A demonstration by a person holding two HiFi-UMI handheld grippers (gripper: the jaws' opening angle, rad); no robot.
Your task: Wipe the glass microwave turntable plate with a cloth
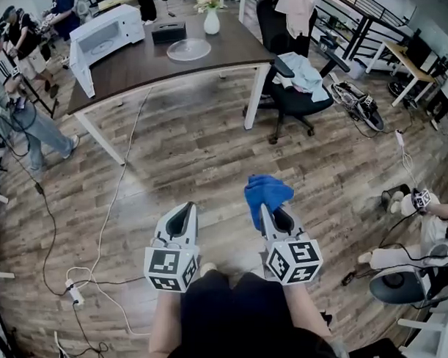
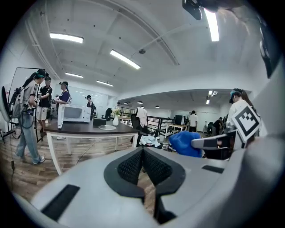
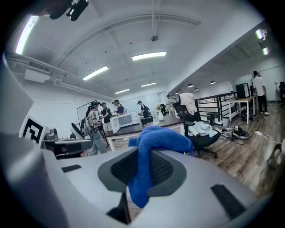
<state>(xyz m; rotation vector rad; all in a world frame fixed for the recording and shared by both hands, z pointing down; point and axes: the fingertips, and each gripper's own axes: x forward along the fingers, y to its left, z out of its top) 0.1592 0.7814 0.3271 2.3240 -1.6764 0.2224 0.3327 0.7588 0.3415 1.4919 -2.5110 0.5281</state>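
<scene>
Blue cloth (image 1: 266, 191) stands bunched above the tips of the right gripper (image 1: 270, 210) in the head view, over a wooden floor (image 1: 211, 137). The left gripper (image 1: 184, 210) is held just beside it, apart from the cloth. The glass turntable plate (image 1: 189, 49) lies flat on the dark counter (image 1: 140, 65), well apart from both grippers, between a white microwave (image 1: 104, 34) and a white vase (image 1: 212, 21). A black office chair (image 1: 293, 92) stands at the counter's right end.

Left gripper view: the two jaws meet at their tips with nothing between them. The plate lies on the counter far ahead, right of the microwave. The cloth shows at the right.

Right gripper view: the jaws are closed on the cloth, which drapes over the top of the tips and hangs down between the pads. The counter and microwave stand in the distance behind the cloth. Persons stand to the left of the counter.
</scene>
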